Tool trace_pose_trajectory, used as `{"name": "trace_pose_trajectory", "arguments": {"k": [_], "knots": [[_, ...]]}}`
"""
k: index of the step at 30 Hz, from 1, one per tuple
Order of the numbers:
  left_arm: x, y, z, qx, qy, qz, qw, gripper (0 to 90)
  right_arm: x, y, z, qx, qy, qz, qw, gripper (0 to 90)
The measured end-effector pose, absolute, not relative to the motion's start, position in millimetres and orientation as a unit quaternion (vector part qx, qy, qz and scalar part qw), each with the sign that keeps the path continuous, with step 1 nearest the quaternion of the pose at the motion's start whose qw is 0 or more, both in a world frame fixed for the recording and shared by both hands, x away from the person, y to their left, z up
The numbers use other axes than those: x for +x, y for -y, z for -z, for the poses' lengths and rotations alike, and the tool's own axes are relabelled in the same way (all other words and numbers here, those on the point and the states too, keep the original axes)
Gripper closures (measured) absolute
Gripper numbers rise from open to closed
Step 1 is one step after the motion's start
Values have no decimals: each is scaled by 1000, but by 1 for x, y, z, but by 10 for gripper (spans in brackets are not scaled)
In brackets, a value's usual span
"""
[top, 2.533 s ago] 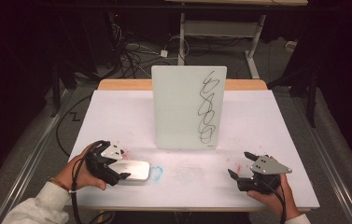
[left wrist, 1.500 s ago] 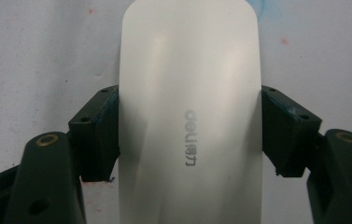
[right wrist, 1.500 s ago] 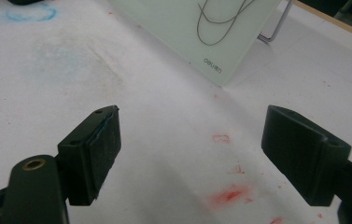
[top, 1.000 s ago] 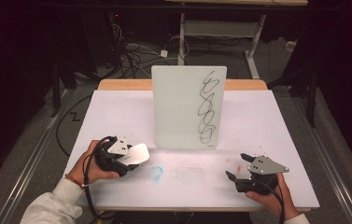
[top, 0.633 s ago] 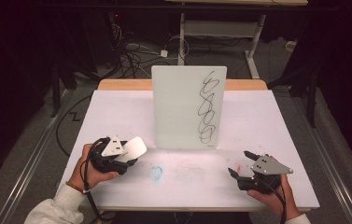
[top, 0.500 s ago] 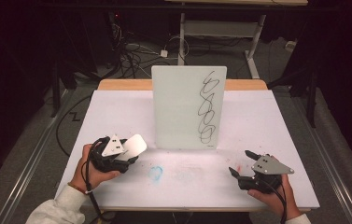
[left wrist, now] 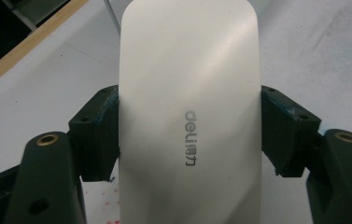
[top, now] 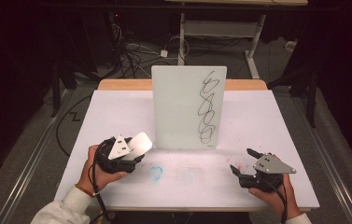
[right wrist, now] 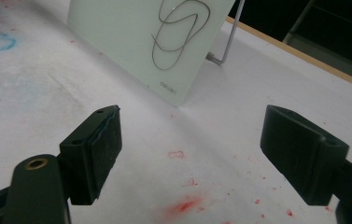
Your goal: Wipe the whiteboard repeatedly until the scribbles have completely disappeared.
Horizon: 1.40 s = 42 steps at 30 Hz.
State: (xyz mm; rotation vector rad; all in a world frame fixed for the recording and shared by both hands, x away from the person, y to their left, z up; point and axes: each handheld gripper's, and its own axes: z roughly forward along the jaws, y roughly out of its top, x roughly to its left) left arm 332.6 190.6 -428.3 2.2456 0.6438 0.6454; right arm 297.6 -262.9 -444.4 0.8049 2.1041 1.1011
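- The left hand-held gripper (top: 126, 156) sits at the lower left of the high view, pinching a white eraser (top: 137, 143) that pokes up and to the right out of its jaws, clear of the tabletop (top: 108, 112).
- In the left gripper view the eraser (left wrist: 190, 112) is a smooth, slightly glossy, long slab with rounded corners and a small grey logo printed along it; the two matt black jaw pads press against its long sides at mid-frame.
- The right hand-held gripper (top: 242, 163) lies at the lower right of the high view with its jaws spread and nothing between them; a grey three-cornered plate tops it.
- In the right gripper view the same hand-held gripper (right wrist: 190, 149) shows blocky black pads set far apart, hovering low over the tabletop (right wrist: 267, 84).
- A whiteboard (top: 188, 107) stands near upright at the centre of the high view: a flat pale rectangle with rounded corners and a black looping scribble down its right half.
- In the right gripper view the whiteboard (right wrist: 117, 37) fills the upper left, with a thin wire stand (right wrist: 225, 42) behind it.
- The tabletop is a matt white sheet with a wooden far edge, smudged with a blue ring (top: 156, 172) at lower centre and red specks (right wrist: 185, 205) near the right hand-held gripper.
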Motion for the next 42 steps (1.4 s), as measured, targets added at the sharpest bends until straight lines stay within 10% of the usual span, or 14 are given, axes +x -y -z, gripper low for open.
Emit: {"name": "trace_pose_trajectory", "arguments": {"k": [42], "knots": [[364,-60,375,800,-229,-376,407,291,297,265,442,313,-784,-424,329,210]]}}
